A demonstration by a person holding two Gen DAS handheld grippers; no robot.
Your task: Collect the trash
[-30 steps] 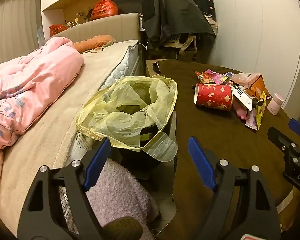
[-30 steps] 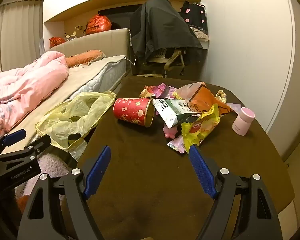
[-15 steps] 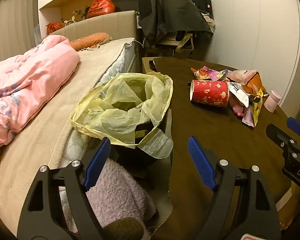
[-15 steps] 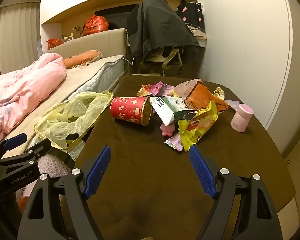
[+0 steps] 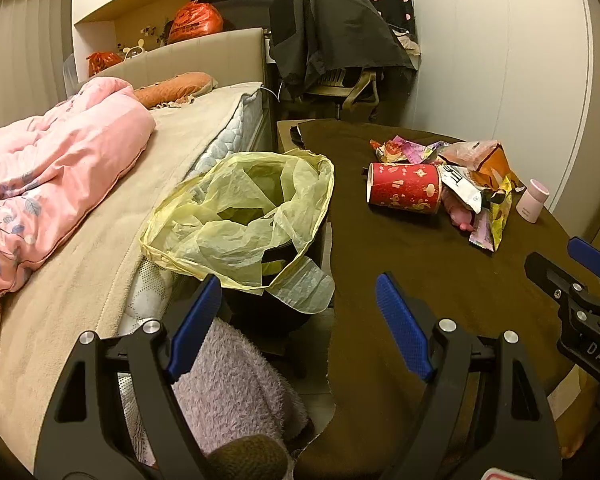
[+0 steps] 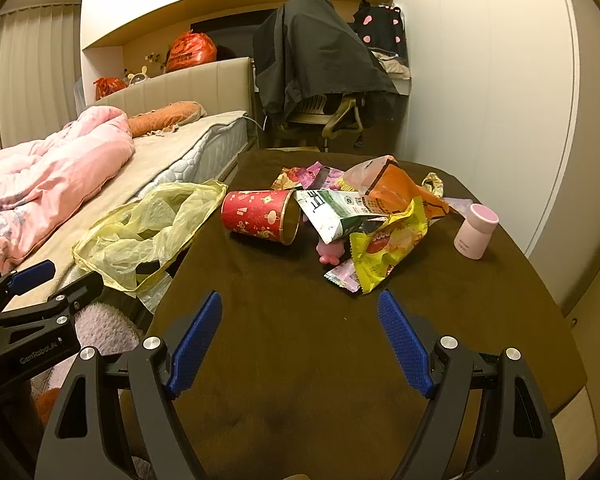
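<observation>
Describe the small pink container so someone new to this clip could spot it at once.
Start at the dark brown table beside the bed. Right of the wrapper pile, nearest the white wall, stands the small pink container. Unlike the red cup lying on its side, it is upright, smooth, and apart from the litter.

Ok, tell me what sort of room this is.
Most likely a bedroom: a bed with a pink quilt runs beside the brown table, and a desk chair draped with a dark jacket stands behind it.

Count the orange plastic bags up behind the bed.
2: a large orange bag on the ledge above the headboard, and a smaller one further left on it. Others may be hidden.
</observation>
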